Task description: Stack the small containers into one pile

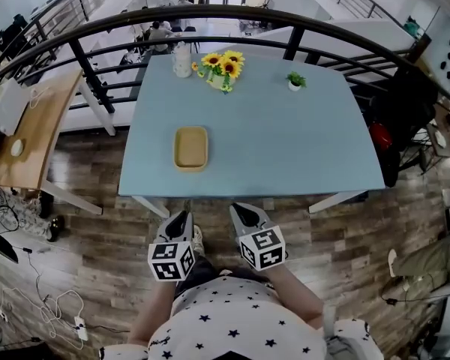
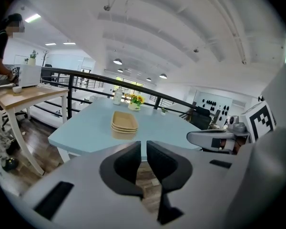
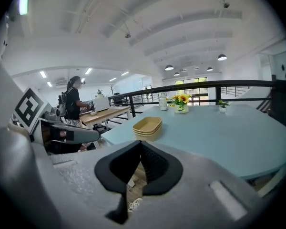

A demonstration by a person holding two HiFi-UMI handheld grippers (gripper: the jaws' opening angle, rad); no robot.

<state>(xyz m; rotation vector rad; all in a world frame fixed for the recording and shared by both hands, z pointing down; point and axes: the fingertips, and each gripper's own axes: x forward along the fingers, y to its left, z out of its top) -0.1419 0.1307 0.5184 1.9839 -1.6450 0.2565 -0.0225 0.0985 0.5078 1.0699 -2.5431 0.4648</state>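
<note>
The containers (image 1: pixel 190 148) sat as one pile left of centre. My left tongs (image 1: pixel 182 217) stood barely apart and my right tongs (image 1: pixel 241 211) pressed together, both empty. I judged it best to keep them clear of the pile.

The stacked containers (image 1: pixel 190 148) look like matt tan pulp or paper. The table (image 1: pixel 285 141) has a smooth, matt, pale blue top. The floor (image 1: pixel 90 253) is wood-grain planks, the railing (image 1: pixel 210 11) dark painted metal, the side desk (image 1: pixel 41 126) light wood.
</note>
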